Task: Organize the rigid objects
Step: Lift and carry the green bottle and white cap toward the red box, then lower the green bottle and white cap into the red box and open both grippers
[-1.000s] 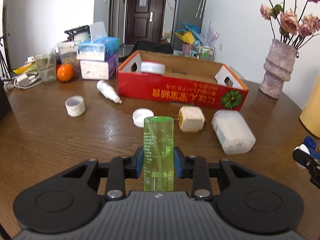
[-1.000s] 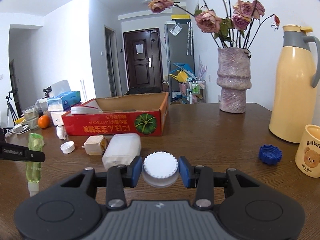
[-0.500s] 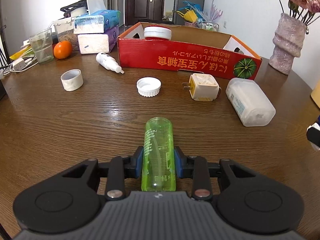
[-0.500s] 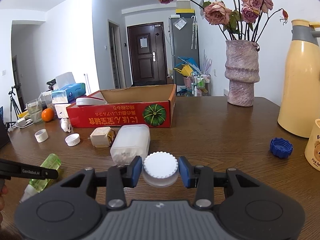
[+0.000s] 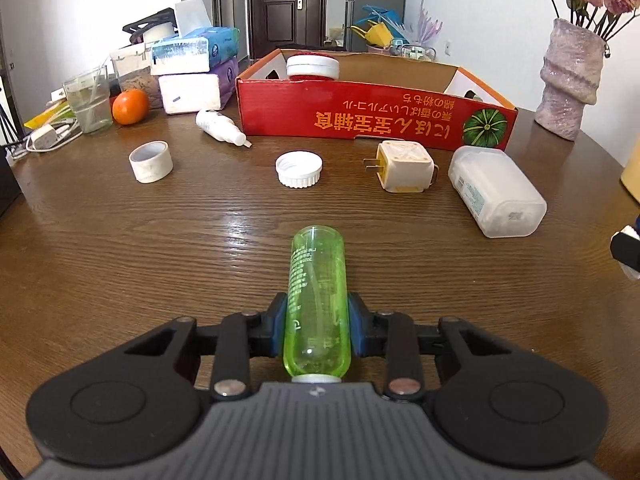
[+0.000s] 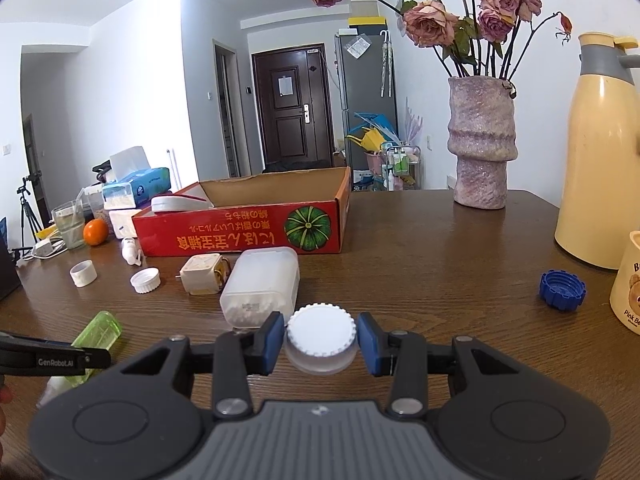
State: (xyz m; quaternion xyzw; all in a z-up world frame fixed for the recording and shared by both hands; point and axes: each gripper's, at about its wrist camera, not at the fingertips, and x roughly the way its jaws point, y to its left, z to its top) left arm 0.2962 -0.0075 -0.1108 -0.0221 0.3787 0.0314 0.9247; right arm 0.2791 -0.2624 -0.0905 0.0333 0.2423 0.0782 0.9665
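Note:
My left gripper (image 5: pixel 317 330) is shut on a translucent green bottle (image 5: pixel 317 292), which points forward and down toward the wooden table (image 5: pixel 120 248). In the right wrist view that green bottle (image 6: pixel 100 330) tilts low over the table at the left. My right gripper (image 6: pixel 320 340) is shut on a white ribbed jar lid (image 6: pixel 320 330) just above the table. A red cardboard box (image 5: pixel 372 116) with a round white tin (image 5: pixel 313 66) inside stands at the back.
Loose on the table lie a white cap (image 5: pixel 299 168), a tape roll (image 5: pixel 151 161), a small white bottle (image 5: pixel 219 127), a cream plug adapter (image 5: pixel 406 166), a frosted plastic case (image 5: pixel 496 192) and a blue cap (image 6: pixel 562 290). A vase (image 6: pixel 482 144), yellow thermos (image 6: pixel 600 160), mug (image 6: pixel 628 284), tissue boxes (image 5: pixel 196 68) and orange (image 5: pixel 130 106) line the edges.
The left gripper has tipped forward and sunk, bringing the green bottle from upright to a low slant near the table. The right gripper holds its lid in much the same place.

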